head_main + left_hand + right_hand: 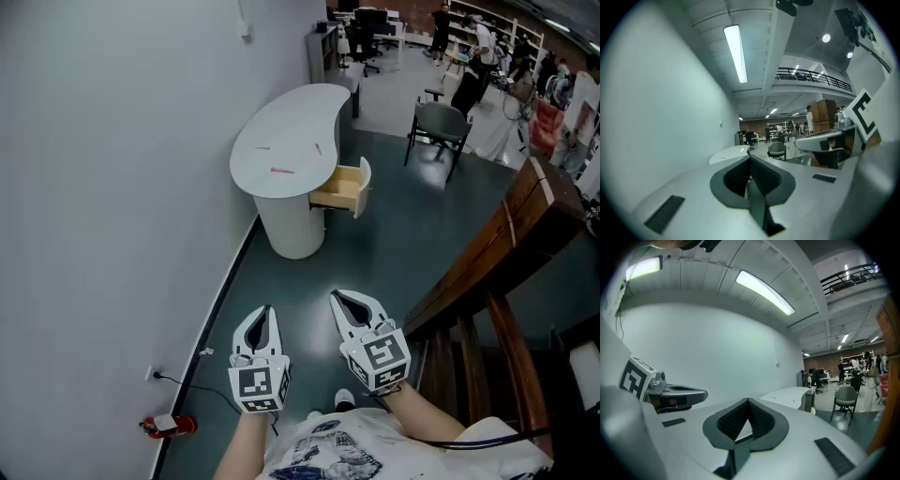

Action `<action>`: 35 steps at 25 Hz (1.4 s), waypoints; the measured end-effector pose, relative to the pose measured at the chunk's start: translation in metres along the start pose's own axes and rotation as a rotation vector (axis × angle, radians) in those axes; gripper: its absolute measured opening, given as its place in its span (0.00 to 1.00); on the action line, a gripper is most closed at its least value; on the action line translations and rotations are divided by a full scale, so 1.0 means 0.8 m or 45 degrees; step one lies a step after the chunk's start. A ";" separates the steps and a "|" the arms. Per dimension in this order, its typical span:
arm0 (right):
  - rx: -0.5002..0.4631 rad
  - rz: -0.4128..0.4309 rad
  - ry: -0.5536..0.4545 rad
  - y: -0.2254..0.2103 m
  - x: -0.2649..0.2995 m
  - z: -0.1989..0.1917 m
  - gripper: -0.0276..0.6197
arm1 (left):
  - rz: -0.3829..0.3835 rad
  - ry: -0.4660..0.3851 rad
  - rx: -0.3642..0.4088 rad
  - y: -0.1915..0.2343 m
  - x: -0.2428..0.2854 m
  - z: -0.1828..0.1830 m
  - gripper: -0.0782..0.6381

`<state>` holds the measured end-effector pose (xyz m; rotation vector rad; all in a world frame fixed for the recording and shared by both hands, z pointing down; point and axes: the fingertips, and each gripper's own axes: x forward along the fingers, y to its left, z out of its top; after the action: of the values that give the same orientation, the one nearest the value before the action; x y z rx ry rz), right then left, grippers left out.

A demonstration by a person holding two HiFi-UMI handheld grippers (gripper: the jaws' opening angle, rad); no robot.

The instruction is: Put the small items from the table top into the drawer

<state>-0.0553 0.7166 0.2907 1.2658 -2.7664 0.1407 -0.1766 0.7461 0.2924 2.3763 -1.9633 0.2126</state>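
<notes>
The left gripper (264, 314) and right gripper (339, 300) have jaws closed and empty, well apart from the counter (300, 117) where the small items (281, 170) lie above the open drawer (339, 190); they look light, thin, likely best pinched mid-length

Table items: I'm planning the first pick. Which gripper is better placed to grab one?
Left, slightly. The left gripper lines up with the table and its pink stick; the right gripper points nearer the open drawer. Both are shut, empty and far from the table.
</notes>
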 end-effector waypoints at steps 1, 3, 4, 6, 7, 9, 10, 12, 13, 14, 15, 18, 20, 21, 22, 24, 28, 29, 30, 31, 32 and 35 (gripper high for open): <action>0.002 0.004 0.001 0.000 0.001 0.000 0.07 | -0.001 0.001 -0.001 0.000 0.001 0.000 0.16; 0.009 0.010 0.004 -0.001 0.003 0.000 0.07 | -0.006 0.003 -0.001 -0.001 0.004 0.001 0.16; 0.014 0.011 0.007 -0.003 0.004 -0.001 0.07 | -0.009 0.004 0.000 -0.002 0.006 0.001 0.16; 0.019 0.011 0.011 -0.007 0.005 -0.002 0.07 | -0.012 0.009 0.003 -0.005 0.009 0.000 0.16; 0.020 0.012 0.011 -0.009 0.005 -0.003 0.07 | -0.009 0.014 0.004 -0.006 0.010 -0.001 0.16; 0.018 0.012 0.005 -0.014 0.005 -0.004 0.08 | 0.001 0.024 -0.001 -0.007 0.013 -0.005 0.16; 0.014 0.010 0.000 -0.016 0.006 -0.005 0.08 | 0.006 0.028 -0.006 -0.007 0.014 -0.008 0.16; 0.018 0.009 0.001 -0.021 0.007 -0.008 0.08 | 0.015 0.034 -0.014 -0.006 0.018 -0.012 0.16; 0.028 0.010 0.006 -0.024 0.009 -0.010 0.08 | 0.018 0.037 -0.018 -0.006 0.019 -0.013 0.16; 0.039 0.012 0.012 -0.027 0.010 -0.013 0.08 | 0.021 0.040 -0.023 -0.007 0.021 -0.015 0.16; 0.045 0.013 0.018 -0.029 0.010 -0.015 0.08 | 0.024 0.043 -0.028 -0.008 0.021 -0.016 0.16; 0.052 0.015 0.031 -0.037 0.010 -0.022 0.08 | 0.033 0.051 -0.040 -0.012 0.024 -0.022 0.16; 0.060 0.013 0.039 -0.042 0.010 -0.027 0.08 | 0.033 0.059 -0.042 -0.015 0.027 -0.027 0.16; 0.066 0.014 0.045 -0.044 0.011 -0.029 0.07 | 0.031 0.065 -0.042 -0.016 0.029 -0.029 0.16; 0.071 0.015 0.051 -0.046 0.012 -0.030 0.08 | 0.028 0.071 -0.042 -0.017 0.031 -0.030 0.16; 0.074 0.018 0.060 -0.048 0.016 -0.032 0.08 | 0.023 0.074 -0.040 -0.016 0.036 -0.030 0.16; 0.084 0.019 0.063 -0.060 0.036 -0.032 0.08 | 0.015 0.060 -0.032 -0.009 0.062 -0.024 0.16; 0.086 0.019 0.064 -0.064 0.042 -0.032 0.08 | 0.012 0.057 -0.031 -0.007 0.069 -0.023 0.16; 0.088 0.020 0.066 -0.067 0.048 -0.032 0.08 | 0.010 0.056 -0.030 -0.006 0.076 -0.022 0.16; 0.092 0.020 0.069 -0.071 0.055 -0.032 0.08 | 0.007 0.056 -0.031 -0.003 0.084 -0.021 0.16; 0.096 0.019 0.072 -0.075 0.062 -0.033 0.08 | 0.004 0.057 -0.032 0.000 0.091 -0.022 0.16; 0.106 0.013 0.086 -0.090 0.093 -0.038 0.08 | -0.006 0.067 -0.031 0.013 0.122 -0.026 0.16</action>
<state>-0.0479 0.6180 0.3332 1.2411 -2.7367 0.2961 -0.1705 0.6514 0.3262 2.3352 -1.9263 0.2467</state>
